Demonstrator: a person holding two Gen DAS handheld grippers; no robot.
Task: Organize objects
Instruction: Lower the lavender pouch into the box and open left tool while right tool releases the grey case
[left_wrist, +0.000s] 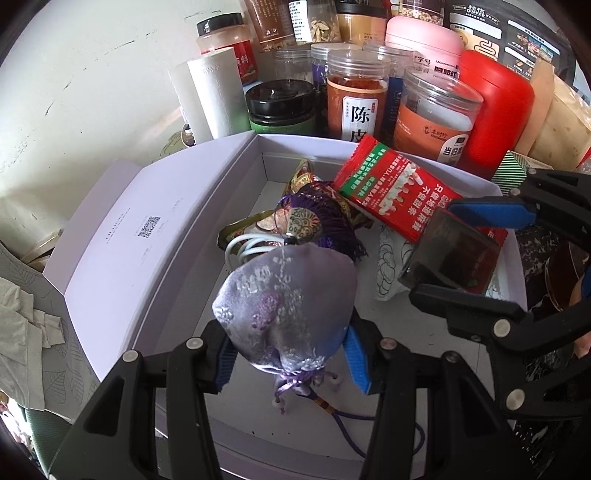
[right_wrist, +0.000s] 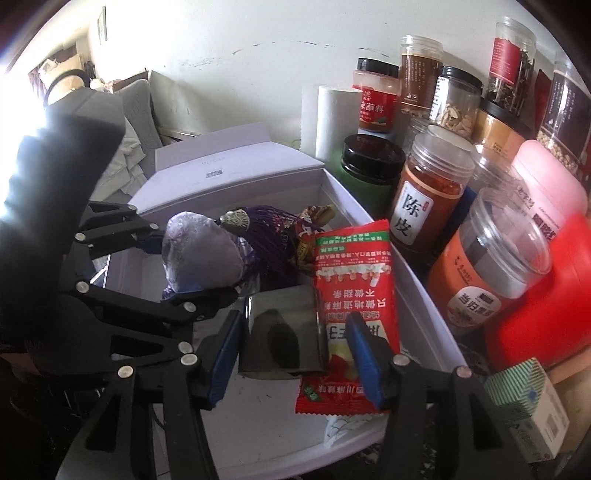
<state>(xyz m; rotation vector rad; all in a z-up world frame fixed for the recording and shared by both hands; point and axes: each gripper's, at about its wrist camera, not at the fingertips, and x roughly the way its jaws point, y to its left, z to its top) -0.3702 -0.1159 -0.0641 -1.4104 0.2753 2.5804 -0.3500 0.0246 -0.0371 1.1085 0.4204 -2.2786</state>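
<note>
My left gripper (left_wrist: 288, 354) is shut on a lilac embroidered sachet (left_wrist: 284, 306) and holds it over the open white box (left_wrist: 192, 206); its purple tassel (left_wrist: 321, 218) hangs into the box. The sachet also shows in the right wrist view (right_wrist: 199, 254). My right gripper (right_wrist: 291, 354) stands around a dark translucent square case (right_wrist: 284, 332), with both blue pads close to its sides; it also shows in the left wrist view (left_wrist: 476, 251). A red snack packet (right_wrist: 351, 280) leans in the box beside the case.
Jars and bottles crowd behind and right of the box: a brown-labelled jar (left_wrist: 354, 96), an orange-labelled jar (left_wrist: 436, 118), a red container (left_wrist: 495, 110), a black-lidded jar (left_wrist: 280, 103), a paper roll (left_wrist: 210, 96). A striped small box (right_wrist: 524, 402) sits at right. Crumpled cloth (left_wrist: 22, 325) lies left.
</note>
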